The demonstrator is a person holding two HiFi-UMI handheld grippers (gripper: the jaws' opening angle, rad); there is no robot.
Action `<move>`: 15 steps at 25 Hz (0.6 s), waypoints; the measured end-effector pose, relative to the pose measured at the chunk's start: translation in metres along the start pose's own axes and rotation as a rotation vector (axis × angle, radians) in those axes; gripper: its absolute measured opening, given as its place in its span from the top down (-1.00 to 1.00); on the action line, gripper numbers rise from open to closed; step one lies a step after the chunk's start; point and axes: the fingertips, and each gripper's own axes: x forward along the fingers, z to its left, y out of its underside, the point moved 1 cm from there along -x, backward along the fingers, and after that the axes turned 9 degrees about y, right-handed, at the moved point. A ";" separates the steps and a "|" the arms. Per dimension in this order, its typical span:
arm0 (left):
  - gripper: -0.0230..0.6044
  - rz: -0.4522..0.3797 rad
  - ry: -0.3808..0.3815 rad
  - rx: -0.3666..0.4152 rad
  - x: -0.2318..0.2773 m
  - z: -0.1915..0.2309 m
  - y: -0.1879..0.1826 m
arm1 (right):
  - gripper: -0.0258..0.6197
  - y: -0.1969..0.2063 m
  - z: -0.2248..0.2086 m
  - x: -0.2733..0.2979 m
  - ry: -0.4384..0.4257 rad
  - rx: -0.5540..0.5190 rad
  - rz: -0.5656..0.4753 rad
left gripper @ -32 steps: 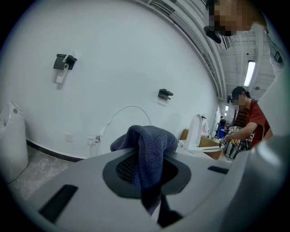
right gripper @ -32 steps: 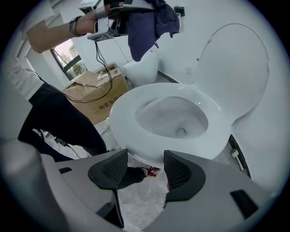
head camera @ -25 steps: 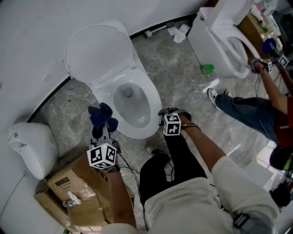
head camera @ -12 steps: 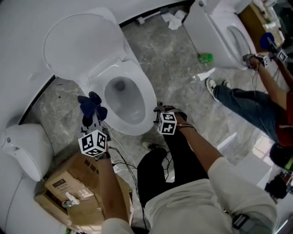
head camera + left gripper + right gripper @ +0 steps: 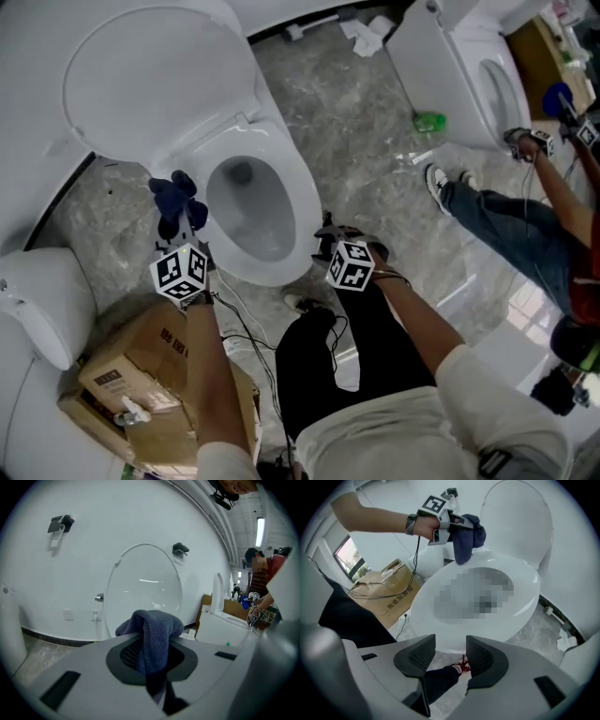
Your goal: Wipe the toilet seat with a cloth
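A white toilet stands with its lid (image 5: 159,75) up and its seat (image 5: 306,202) down. My left gripper (image 5: 178,219) is shut on a dark blue cloth (image 5: 172,195) and hangs by the seat's left rim. In the left gripper view the cloth (image 5: 154,630) drapes over the pads in front of the raised lid (image 5: 143,588). My right gripper (image 5: 324,236) is at the front of the bowl. Its jaws have just been closing and stand open (image 5: 449,652) with nothing between them. The seat's front rim (image 5: 520,597) lies just beyond them.
A cardboard box (image 5: 150,375) sits at the lower left beside a white fixture (image 5: 42,300). A second toilet (image 5: 469,75) stands at the upper right with another person (image 5: 525,216) at it. A green object (image 5: 429,121) and crumpled paper (image 5: 370,37) lie on the marble floor.
My left gripper has come down with the cloth and moved further back along the seat's left rim. The right gripper has sunk slightly at the bowl's front.
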 end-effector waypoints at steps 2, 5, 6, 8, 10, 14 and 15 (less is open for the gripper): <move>0.80 0.008 -0.012 -0.001 0.012 0.006 0.013 | 0.24 -0.010 -0.008 -0.004 0.009 0.092 -0.056; 0.80 0.024 -0.038 -0.001 0.025 0.018 0.029 | 0.35 -0.032 -0.029 -0.014 0.056 0.230 -0.176; 0.80 0.029 -0.046 -0.001 0.029 0.021 0.034 | 0.42 -0.037 -0.036 -0.019 0.074 0.274 -0.206; 0.80 0.034 -0.062 -0.004 0.038 0.024 0.043 | 0.55 -0.043 -0.051 -0.028 0.103 0.358 -0.257; 0.80 0.030 -0.080 -0.002 0.049 0.029 0.048 | 0.61 -0.051 -0.067 -0.036 0.118 0.409 -0.303; 0.80 0.018 -0.132 0.000 0.070 0.040 0.050 | 0.67 -0.068 -0.095 -0.054 0.152 0.419 -0.359; 0.80 0.015 -0.141 -0.003 0.076 0.040 0.050 | 0.67 -0.071 -0.102 -0.060 0.159 0.420 -0.372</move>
